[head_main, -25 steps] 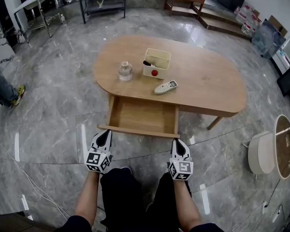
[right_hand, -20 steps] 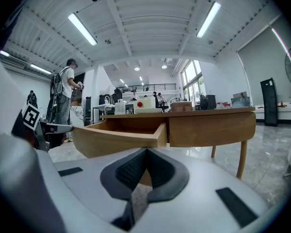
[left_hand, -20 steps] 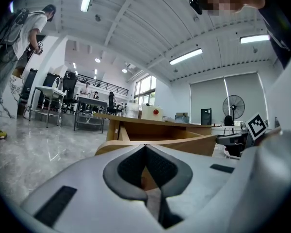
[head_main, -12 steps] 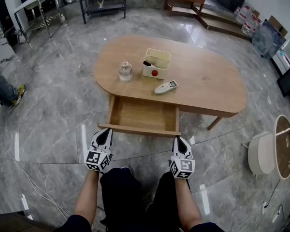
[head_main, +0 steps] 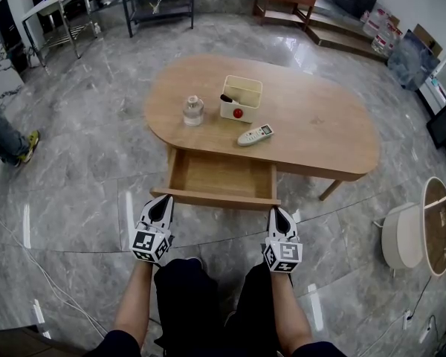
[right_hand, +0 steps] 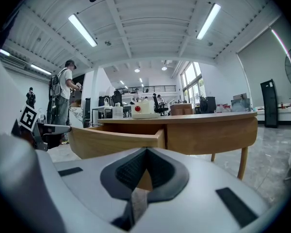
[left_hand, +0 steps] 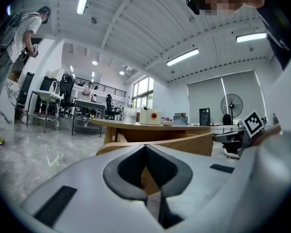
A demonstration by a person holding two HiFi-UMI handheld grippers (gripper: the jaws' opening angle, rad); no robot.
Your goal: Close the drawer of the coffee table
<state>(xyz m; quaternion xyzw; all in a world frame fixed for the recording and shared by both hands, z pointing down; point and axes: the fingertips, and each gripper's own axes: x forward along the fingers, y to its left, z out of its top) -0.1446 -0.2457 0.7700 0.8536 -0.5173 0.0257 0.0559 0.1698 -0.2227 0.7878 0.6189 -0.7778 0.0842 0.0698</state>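
**A:** Head view, biggest thing first: what is in front of you?

**B:** A grey marble floor [head_main: 82, 169], and on it the oval light-wood coffee table [head_main: 320, 125]. Its shallow wooden drawer [head_main: 221, 177] stands open, sticking out from under the table's near edge toward me.

**A:** And on the table?

**B:** A cream rectangular box [head_main: 241, 97] with a red ball at its front. A white remote control [head_main: 255, 134] lies just in front of it. A small clear glass jar [head_main: 193, 110] stands beside the box, on my left.

**A:** Where are your tools?

**B:** My left gripper [head_main: 161, 204] is low at the left corner of the drawer's front panel. My right gripper [head_main: 279, 214] is at its right corner. Both are very near the wood, but I cannot tell whether they touch it.

**A:** The fingers?

**B:** In the left gripper view my fingers [left_hand: 126, 166] meet at the tips with nothing between them. In the right gripper view the other pair is pressed together the same way, holding nothing.
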